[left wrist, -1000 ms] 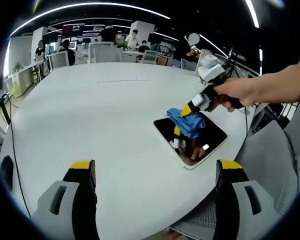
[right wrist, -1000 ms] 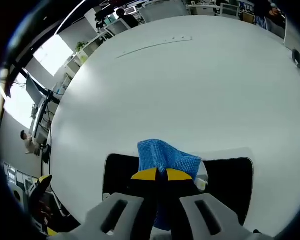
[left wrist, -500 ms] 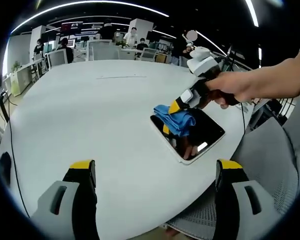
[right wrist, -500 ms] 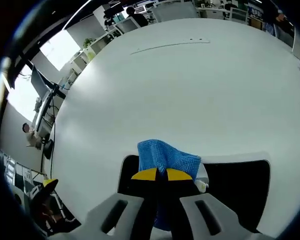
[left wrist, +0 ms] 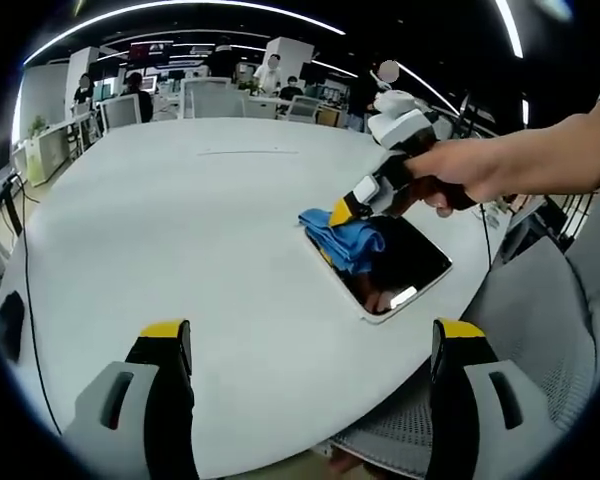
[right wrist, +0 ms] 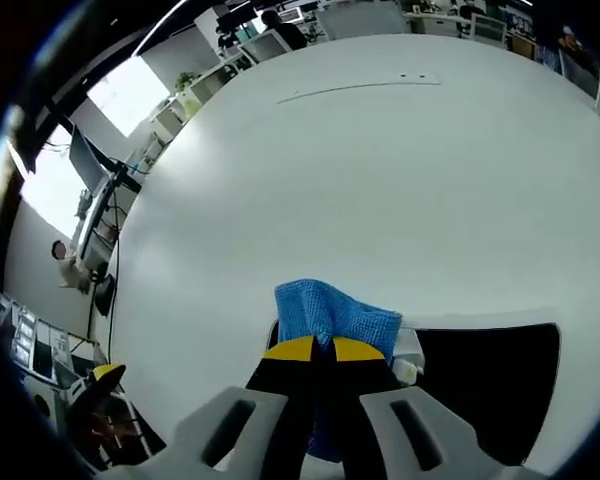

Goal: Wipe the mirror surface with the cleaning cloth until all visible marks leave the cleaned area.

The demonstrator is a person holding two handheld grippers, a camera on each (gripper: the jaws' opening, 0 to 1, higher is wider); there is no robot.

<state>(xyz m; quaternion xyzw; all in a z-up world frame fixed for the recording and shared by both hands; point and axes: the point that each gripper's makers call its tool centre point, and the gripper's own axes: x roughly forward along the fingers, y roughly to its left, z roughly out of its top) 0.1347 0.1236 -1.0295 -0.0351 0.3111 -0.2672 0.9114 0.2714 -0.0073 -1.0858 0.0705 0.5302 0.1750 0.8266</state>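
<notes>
A flat rectangular mirror with a thin white frame [left wrist: 405, 270] [right wrist: 490, 370] is lying face up near the edge of the white round tabletop [left wrist: 180, 230] [right wrist: 360, 170], its dark glass reflecting the ceiling. A bunched blue microfibre cleaning cloth [left wrist: 345, 238] [right wrist: 330, 312] is pressing on the mirror's far corner, overhanging the frame, pinched between yellow-tipped fingers [right wrist: 292, 349].

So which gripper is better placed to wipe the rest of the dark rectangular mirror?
Right. The right gripper is already shut on the blue cleaning cloth at the dark rectangular mirror. The left gripper hangs open and empty above the white table, well short of it.
</notes>
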